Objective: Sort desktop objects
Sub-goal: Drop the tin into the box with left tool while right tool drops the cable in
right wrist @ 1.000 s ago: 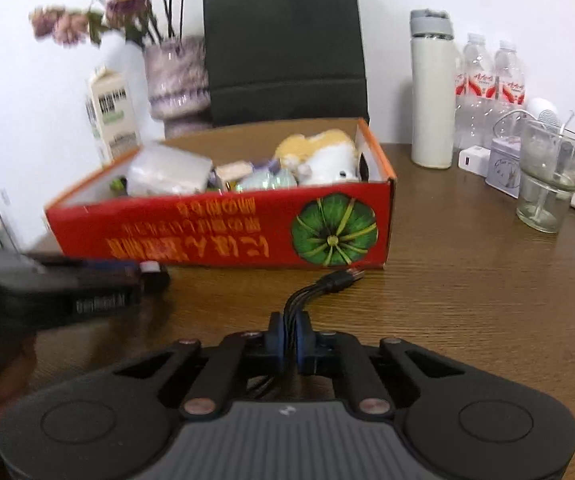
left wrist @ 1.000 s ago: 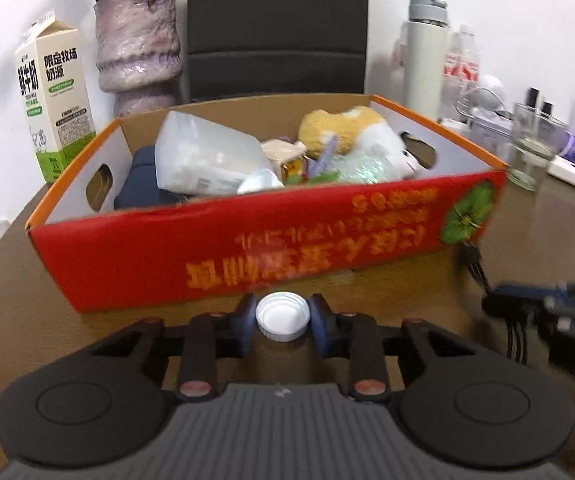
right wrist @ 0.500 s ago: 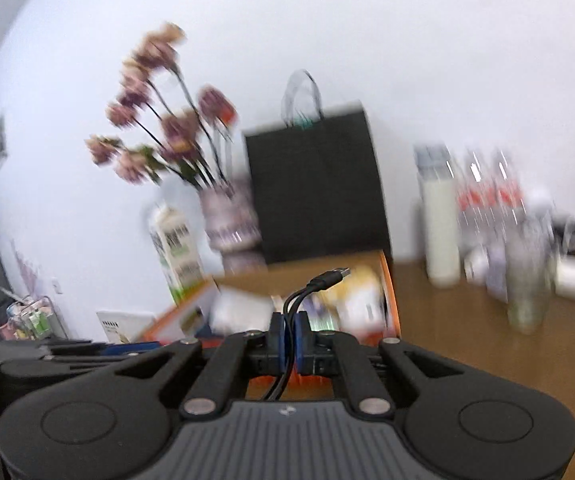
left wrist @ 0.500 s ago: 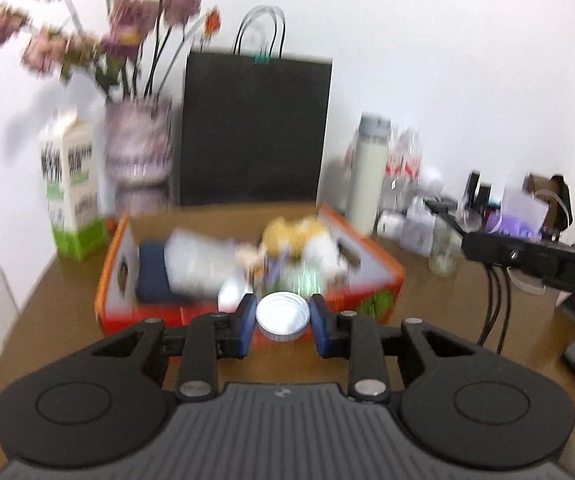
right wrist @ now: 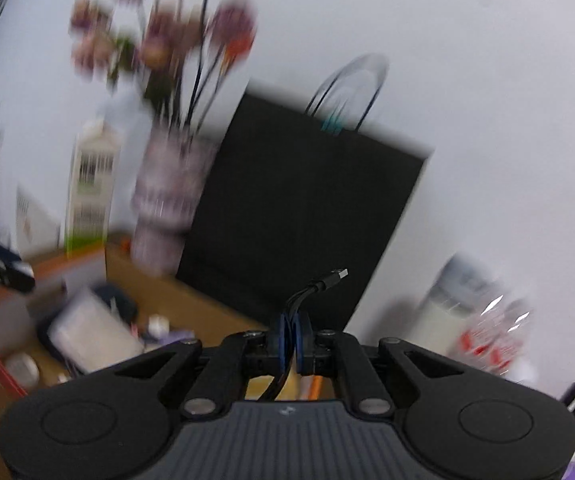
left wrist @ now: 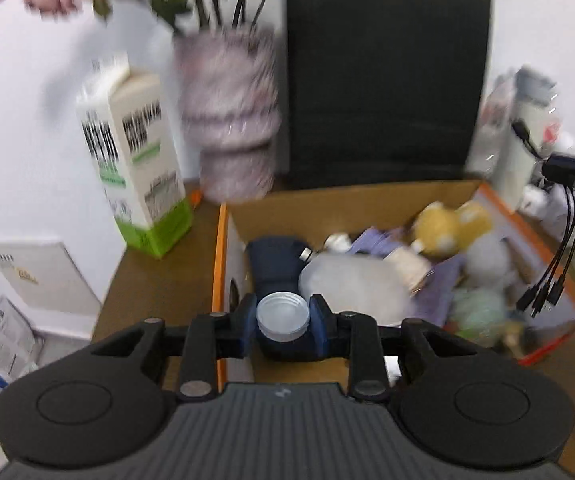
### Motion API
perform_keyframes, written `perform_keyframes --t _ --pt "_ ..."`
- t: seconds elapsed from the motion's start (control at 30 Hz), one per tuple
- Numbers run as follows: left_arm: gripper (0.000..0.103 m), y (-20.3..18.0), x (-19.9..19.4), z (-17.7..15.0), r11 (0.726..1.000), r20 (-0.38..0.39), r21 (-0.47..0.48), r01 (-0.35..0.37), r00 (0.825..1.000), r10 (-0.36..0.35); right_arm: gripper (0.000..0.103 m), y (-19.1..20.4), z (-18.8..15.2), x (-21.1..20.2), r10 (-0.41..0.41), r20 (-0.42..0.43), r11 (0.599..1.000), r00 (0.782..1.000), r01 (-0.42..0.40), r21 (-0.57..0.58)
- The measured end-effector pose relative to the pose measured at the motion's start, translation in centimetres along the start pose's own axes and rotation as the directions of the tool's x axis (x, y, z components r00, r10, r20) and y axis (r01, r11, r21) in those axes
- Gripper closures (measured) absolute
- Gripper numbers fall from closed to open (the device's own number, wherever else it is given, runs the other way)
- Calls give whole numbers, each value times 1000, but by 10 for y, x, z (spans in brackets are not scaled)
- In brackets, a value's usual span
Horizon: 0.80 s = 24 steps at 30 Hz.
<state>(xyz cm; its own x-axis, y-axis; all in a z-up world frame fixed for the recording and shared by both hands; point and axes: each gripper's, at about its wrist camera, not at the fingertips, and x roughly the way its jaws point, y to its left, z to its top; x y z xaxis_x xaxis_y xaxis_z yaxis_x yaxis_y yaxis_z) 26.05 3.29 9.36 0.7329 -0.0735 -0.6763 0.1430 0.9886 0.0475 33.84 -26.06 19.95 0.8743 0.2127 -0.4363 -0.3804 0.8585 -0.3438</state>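
Note:
My left gripper (left wrist: 282, 317) is shut on a white bottle cap (left wrist: 282, 316) and holds it above the near left part of the red-and-orange cardboard box (left wrist: 220, 264). The box holds a yellow plush toy (left wrist: 449, 226), a dark blue item (left wrist: 273, 266), a white plastic piece (left wrist: 353, 286) and other small things. My right gripper (right wrist: 293, 344) is shut on a black multi-plug USB cable (right wrist: 319, 286); the cable's ends (left wrist: 543, 296) hang over the box's right side in the left wrist view. The right wrist view is blurred.
A milk carton (left wrist: 133, 156), a vase of dried flowers (left wrist: 229, 132) and a black paper bag (left wrist: 383, 80) stand behind the box. A white flask and water bottles (left wrist: 521, 136) stand at the right. The table's left edge drops to the floor (left wrist: 99, 320).
Both grippers have risen from the table and moved forward over the box, each keeping hold of its item. The views now look down into the box.

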Motion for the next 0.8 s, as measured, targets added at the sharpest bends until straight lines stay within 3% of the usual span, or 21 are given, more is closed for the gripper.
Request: perform_keyframes --t 0.1,0.17,0.27,0.4,0.47,0.53,0.63,0.8 --pt "73 0 26 -13 999 -90 35 -29 995 32 99 12 -16 40 67 -113 997 991 -72 -37" --pt "70 -2 30 -21 997 -134 76 9 991 1 97 24 -27 54 102 -166 991 981 -114 -66" --pt "58 -2 21 -22 996 -89 93 11 996 -3 76 31 -33 62 111 -187 991 976 -123 -58" --pt "53 7 6 -5 1000 -76 8 12 997 -11 65 13 -24 60 138 -214 988 967 -119 99" --pt "37 10 -5 4 999 -68 -48 10 998 -13 59 -1 -16 53 160 -247 975 956 -115 188" --pt "12 10 -18 10 996 -46 -94 4 999 -8 44 -16 -9 45 189 -276 952 942 -106 289" --pt "6 9 -30 10 992 -15 -125 26 999 -28 29 -37 -2 23 221 -265 907 939 -97 411" --pt "1 -4 -55 -7 993 -12 -111 -27 1000 26 26 -32 -8 -16 231 -226 877 946 -102 469"
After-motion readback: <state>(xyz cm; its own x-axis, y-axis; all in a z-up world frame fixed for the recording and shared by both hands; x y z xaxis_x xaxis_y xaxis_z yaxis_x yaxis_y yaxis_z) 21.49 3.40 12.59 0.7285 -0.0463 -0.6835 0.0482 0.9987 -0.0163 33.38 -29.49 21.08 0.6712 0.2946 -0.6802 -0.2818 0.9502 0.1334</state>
